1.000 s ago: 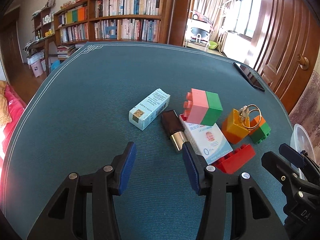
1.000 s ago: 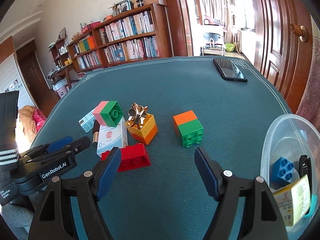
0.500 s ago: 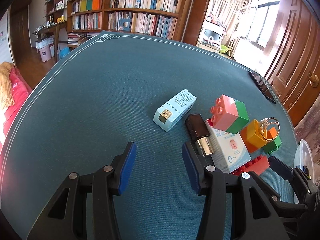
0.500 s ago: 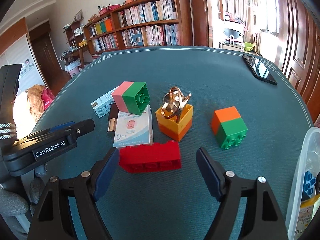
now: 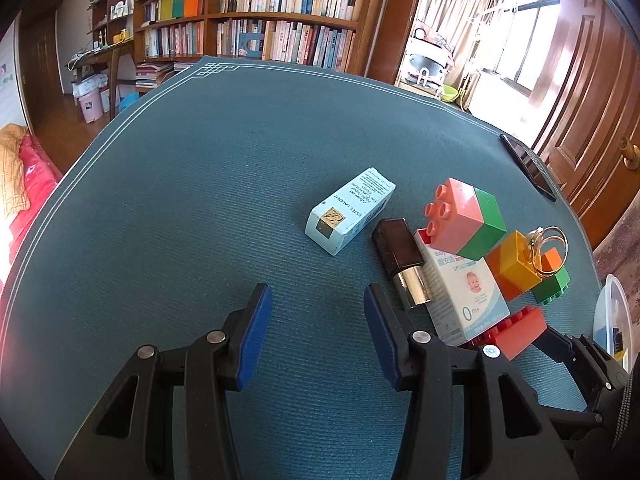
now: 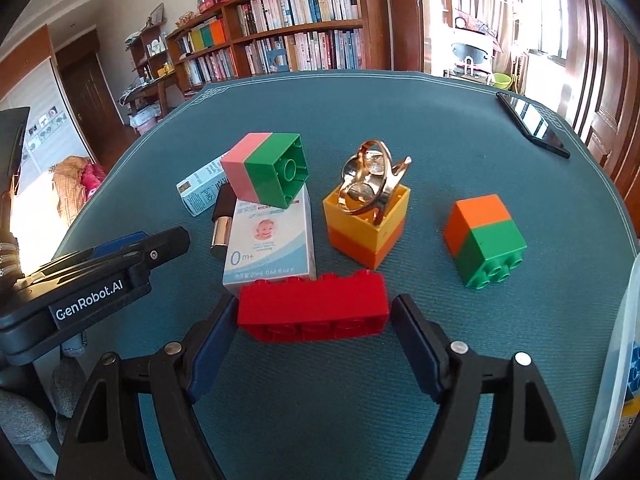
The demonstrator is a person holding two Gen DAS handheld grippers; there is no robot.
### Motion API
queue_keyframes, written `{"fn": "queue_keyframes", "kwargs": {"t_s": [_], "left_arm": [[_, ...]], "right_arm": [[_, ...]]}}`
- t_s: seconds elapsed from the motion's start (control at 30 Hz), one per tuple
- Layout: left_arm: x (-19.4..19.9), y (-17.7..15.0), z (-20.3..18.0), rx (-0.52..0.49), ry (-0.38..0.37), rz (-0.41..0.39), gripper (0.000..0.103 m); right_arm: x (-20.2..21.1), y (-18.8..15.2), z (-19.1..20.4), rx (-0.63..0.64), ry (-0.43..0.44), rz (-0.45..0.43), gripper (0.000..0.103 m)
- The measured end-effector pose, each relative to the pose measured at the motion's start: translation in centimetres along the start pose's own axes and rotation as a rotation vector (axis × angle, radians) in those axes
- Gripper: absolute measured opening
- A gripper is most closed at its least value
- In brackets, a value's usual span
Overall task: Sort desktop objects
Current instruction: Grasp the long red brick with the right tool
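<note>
My right gripper [image 6: 312, 320] is open, its fingers on either side of a long red brick [image 6: 314, 306] without touching it. Behind it lie a white baby-product box [image 6: 270, 240] with a pink-green brick [image 6: 266, 170] resting on it, a yellow-orange brick [image 6: 366, 226] holding a gold hair clip [image 6: 372, 176], and an orange-green brick [image 6: 484, 236]. My left gripper [image 5: 316, 316] is open and empty over bare mat, just short of a dark lipstick [image 5: 402, 260] and a pale blue carton [image 5: 350, 210].
A clear plastic tub [image 6: 624, 380] with sorted items stands at the right edge. A black phone [image 6: 532, 122] lies at the far right of the teal mat [image 5: 180, 200]. Bookshelves stand behind the table.
My right gripper has moved forward and left until its open fingers flank the red brick. My left gripper has shifted left, so the objects slid right in its view.
</note>
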State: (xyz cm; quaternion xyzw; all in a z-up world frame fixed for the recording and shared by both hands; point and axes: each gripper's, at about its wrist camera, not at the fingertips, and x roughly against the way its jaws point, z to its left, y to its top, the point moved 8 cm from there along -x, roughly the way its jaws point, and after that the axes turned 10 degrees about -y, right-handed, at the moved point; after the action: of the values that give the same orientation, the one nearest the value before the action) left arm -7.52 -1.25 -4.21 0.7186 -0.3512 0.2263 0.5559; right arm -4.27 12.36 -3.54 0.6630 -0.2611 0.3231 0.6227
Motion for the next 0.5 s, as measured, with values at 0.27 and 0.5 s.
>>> {"fn": "queue_keyframes", "kwargs": {"t_s": [0.27,0.5], "left_arm": [[-0.23,0.06,0.10,-0.014,0.014,-0.012,0.052],[-0.50,0.62,-0.02,-0.008,0.006,0.003,0.052]], "right_arm": [[0.43,-0.19,-0.56,-0.031,-0.001,-0.014,0.070],[0.63,-0.13,-0.68,-0.043,0.005,-0.017,0.071]]}}
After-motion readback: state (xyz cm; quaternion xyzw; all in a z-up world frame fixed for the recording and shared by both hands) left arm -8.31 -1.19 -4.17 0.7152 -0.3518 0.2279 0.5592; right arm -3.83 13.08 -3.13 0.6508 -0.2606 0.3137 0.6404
